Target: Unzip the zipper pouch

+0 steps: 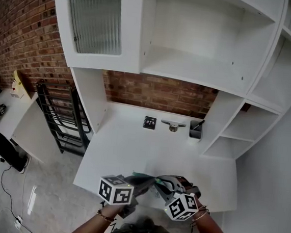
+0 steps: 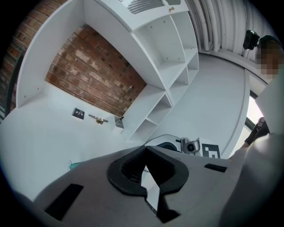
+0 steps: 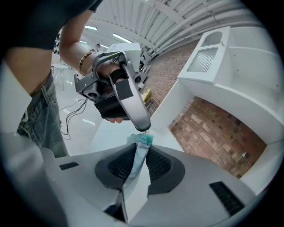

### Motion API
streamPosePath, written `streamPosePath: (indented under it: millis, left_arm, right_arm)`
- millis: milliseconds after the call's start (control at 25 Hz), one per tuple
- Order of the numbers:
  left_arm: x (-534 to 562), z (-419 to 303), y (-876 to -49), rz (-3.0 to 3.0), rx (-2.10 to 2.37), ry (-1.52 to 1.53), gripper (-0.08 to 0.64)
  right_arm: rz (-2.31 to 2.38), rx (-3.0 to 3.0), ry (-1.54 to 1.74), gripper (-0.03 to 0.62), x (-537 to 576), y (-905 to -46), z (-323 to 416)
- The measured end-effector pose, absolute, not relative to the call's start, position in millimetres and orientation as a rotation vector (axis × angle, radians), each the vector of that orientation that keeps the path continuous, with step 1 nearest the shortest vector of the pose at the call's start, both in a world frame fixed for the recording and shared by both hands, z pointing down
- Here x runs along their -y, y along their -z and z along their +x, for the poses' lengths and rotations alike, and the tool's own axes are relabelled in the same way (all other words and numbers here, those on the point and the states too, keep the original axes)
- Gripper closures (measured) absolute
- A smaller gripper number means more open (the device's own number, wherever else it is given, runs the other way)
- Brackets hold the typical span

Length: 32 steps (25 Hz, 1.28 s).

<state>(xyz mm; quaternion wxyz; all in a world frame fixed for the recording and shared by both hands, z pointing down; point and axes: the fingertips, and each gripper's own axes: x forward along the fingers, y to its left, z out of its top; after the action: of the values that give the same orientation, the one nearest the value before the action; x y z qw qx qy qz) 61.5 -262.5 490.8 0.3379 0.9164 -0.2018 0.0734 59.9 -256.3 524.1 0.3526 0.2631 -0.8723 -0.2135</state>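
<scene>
Right now the pale blue fabric zipper pouch (image 3: 136, 170) sits between the two grippers, by the near edge of the white table (image 1: 132, 143), at the bottom centre of the head view. The right gripper (image 3: 141, 150) is clamped on the pouch's edge. The cloth runs up between its black pads to a teal end at the middle of the right gripper view. The left gripper (image 3: 143, 126) reaches in from the upper left of that view, and its tip touches the teal end. In the left gripper view its jaws are pressed together at the tips, though whether they have the zipper pull cannot be made out. To do this step well, I judge that the right gripper should anchor the cloth firmly near the zipper's start. The left gripper should then draw the pull straight along the teeth, away from the anchor, with the pouch taut. A sideways tug would likely jam the slider or drag the fabric out of the clamp.
</scene>
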Motion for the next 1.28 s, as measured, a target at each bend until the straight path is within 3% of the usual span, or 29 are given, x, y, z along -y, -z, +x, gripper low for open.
streamPosePath:
  millis: [280, 640, 1280]
  left_arm:
    - [259, 64, -499, 2.413, 0.528, -0.262, 0.560]
    - [262, 60, -514, 2.367, 0.552, -0.283, 0.560]
    - [298, -27, -537, 2.219, 0.767, -0.158, 0.560]
  right_arm:
    - [0.644, 2.310, 0.392, 0.479, 254, -532, 60]
    - [0.626, 2.167, 0.543, 0.563, 259, -537, 59]
    - [0.775, 2.307, 0.538, 0.569, 256, -500, 98]
